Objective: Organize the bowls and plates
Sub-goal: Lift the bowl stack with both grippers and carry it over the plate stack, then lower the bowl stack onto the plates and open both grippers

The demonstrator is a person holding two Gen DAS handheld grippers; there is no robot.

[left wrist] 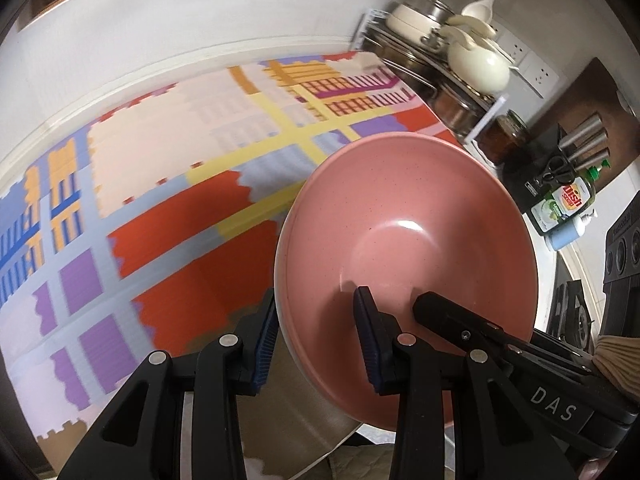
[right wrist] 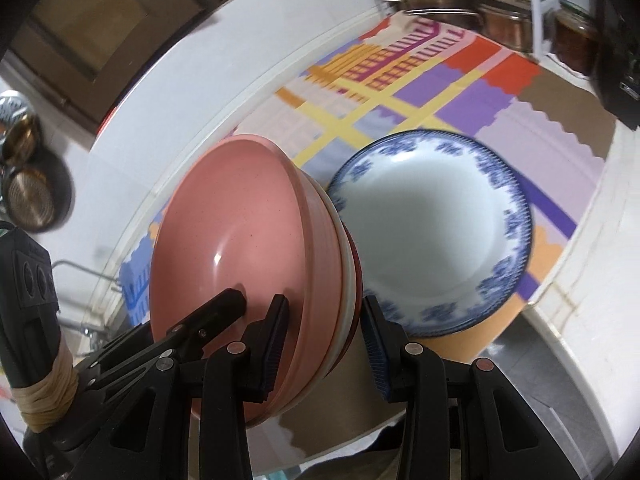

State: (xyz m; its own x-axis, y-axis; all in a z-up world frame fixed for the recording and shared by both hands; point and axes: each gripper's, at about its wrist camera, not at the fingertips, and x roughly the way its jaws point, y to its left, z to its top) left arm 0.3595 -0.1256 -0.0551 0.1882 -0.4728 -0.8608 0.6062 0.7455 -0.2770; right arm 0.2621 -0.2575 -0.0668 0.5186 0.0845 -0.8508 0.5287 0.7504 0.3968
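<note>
A pink bowl [left wrist: 408,224] is held on edge above a colourful patterned mat [left wrist: 168,176]. My left gripper [left wrist: 316,332] straddles its rim, one blue pad inside, one outside. In the right wrist view the pink bowl [right wrist: 240,264] tops a stack with a white and a red bowl beneath [right wrist: 349,280]. My right gripper [right wrist: 324,344] straddles the stack's opposite wall, one pad inside the pink bowl; the outer pad stands slightly off the stack. A blue-and-white plate [right wrist: 432,240] lies flat on the mat [right wrist: 460,92] just right of the stack.
A rack with pots, lids and a cream ladle [left wrist: 448,52] stands at the back right. A jar [left wrist: 504,136], knife block [left wrist: 576,148] and dish soap bottle [left wrist: 564,204] line the right side. Pans [right wrist: 32,184] sit far left. The white counter edge [right wrist: 580,280] curves on the right.
</note>
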